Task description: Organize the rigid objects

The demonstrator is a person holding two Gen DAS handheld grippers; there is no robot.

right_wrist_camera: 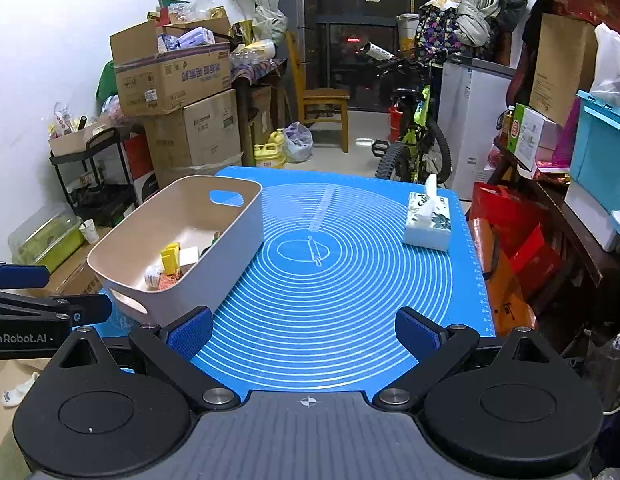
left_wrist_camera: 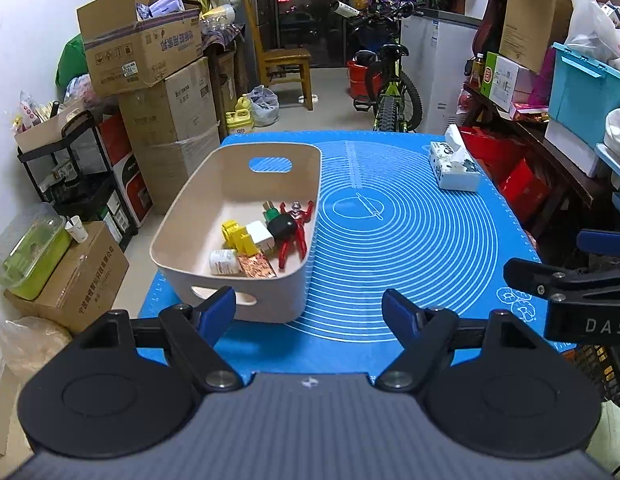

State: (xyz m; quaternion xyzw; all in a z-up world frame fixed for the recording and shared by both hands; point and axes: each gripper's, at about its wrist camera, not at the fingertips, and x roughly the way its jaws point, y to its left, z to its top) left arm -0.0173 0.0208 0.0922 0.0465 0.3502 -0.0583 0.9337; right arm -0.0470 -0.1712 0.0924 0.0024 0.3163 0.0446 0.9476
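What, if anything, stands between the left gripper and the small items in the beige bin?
Only the bin's own near wall: the left gripper hangs open and empty just before it, and the items lie behind it. From above the way is open.

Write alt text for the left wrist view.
A beige bin on a blue mat holds small objects, including red pliers, a yellow toy and a small white bottle. The open, empty left hand-held gripper sits in front; a tissue box lies far right.
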